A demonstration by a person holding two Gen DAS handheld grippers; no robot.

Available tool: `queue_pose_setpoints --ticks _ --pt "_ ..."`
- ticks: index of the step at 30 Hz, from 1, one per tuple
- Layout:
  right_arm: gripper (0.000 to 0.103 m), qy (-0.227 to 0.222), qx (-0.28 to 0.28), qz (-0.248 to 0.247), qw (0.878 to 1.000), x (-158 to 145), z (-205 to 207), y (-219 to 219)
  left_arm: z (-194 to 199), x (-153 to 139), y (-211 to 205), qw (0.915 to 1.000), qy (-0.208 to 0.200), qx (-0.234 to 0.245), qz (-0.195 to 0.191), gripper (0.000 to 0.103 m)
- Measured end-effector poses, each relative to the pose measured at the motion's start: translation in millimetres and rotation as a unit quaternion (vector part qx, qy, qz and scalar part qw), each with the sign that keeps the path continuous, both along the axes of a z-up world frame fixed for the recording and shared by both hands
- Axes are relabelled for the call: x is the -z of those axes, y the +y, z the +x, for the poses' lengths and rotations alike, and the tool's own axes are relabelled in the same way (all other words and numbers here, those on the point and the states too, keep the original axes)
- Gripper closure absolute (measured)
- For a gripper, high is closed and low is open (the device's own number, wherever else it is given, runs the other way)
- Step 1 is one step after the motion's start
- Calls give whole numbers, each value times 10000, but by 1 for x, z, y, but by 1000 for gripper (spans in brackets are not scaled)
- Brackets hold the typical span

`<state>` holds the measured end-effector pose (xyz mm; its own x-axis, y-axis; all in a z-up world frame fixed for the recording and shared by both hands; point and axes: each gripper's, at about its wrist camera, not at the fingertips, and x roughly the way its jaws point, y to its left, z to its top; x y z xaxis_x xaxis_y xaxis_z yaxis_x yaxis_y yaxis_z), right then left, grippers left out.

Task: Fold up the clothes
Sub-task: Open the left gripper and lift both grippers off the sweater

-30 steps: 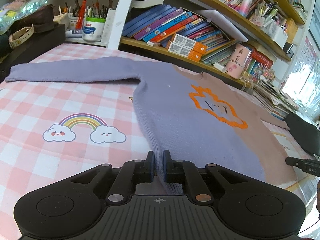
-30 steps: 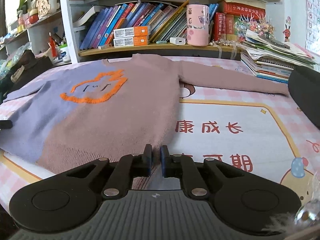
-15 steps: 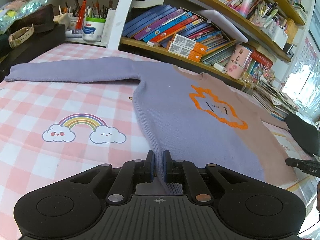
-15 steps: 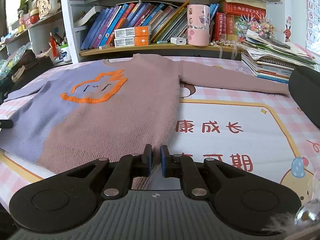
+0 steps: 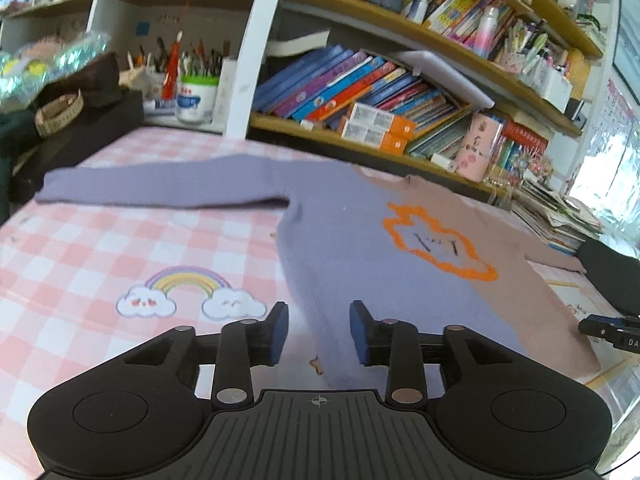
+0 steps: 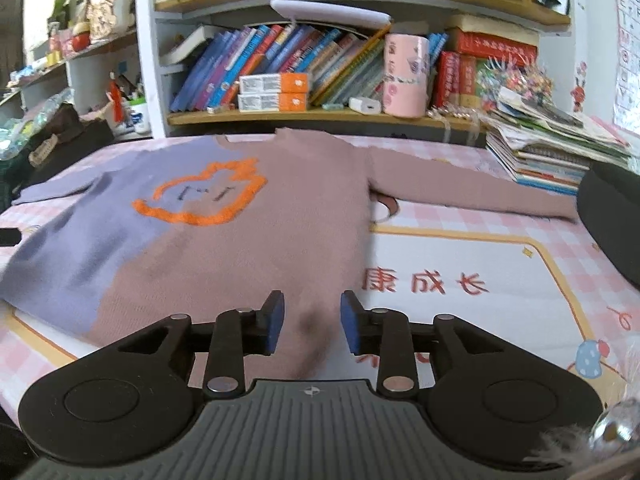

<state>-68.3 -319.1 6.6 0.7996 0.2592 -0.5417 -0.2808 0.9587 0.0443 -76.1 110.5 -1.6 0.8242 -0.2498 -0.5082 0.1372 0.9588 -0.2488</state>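
- Left gripper (image 5: 319,330) is opening, blue pads clear of the cloth, the sweater's (image 5: 360,248) lilac hem corner lying between them.
- Sweater lies flat on the pink checked mat (image 5: 100,256), lilac sleeve stretched left.
- Rainbow print (image 5: 188,280) sits just beside the hem.

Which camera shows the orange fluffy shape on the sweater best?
The right wrist view shows it best: the orange shape faces the camera almost squarely, and the marks inside its outline are plain. In the left wrist view the same orange shape is off to the right, slanted and stretched by the lens, though still whole.
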Motion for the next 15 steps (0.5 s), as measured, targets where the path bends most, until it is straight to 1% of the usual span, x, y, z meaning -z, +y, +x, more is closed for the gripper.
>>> queue_pose_setpoints --ticks 1,2,4,5,7,8,11,13,14,15 --pt "66 -21 -68 -1 10000 -1 -1 3 -1 -2 -2 10000 -34 24 34 61" --pt "63 -41 -141 -4 9999 -2 -2 6 -2 -2 -4 9999 -64 56 55 59" --pt "59 -76 -267 -12 9996 -3 -4 12 -3 -4 -9 9998 -122 107 97 48" --pt "56 -89 -313 -19 9995 -4 -4 14 -3 -5 -11 9997 -147 126 119 45" --pt "52 -115 -381 -19 9992 -5 -5 18 -4 -5 -13 9996 -189 137 152 35" --pt "46 -127 -408 -18 9991 -5 -5 20 -4 -5 -13 9996 -208 130 163 34" --pt "35 -155 -481 -18 9987 -6 -4 23 -3 -6 -12 9996 -222 72 147 29" --pt "27 -183 -529 -48 9984 -6 -3 26 -3 -6 -11 9996 -238 33 131 21" --pt "24 -199 -553 -64 9983 -7 -2 28 -2 -7 -11 9996 -245 13 125 20" --pt "22 -214 -577 -81 9981 -7 -1 29 -2 -7 -11 9996 -252 -6 119 17"
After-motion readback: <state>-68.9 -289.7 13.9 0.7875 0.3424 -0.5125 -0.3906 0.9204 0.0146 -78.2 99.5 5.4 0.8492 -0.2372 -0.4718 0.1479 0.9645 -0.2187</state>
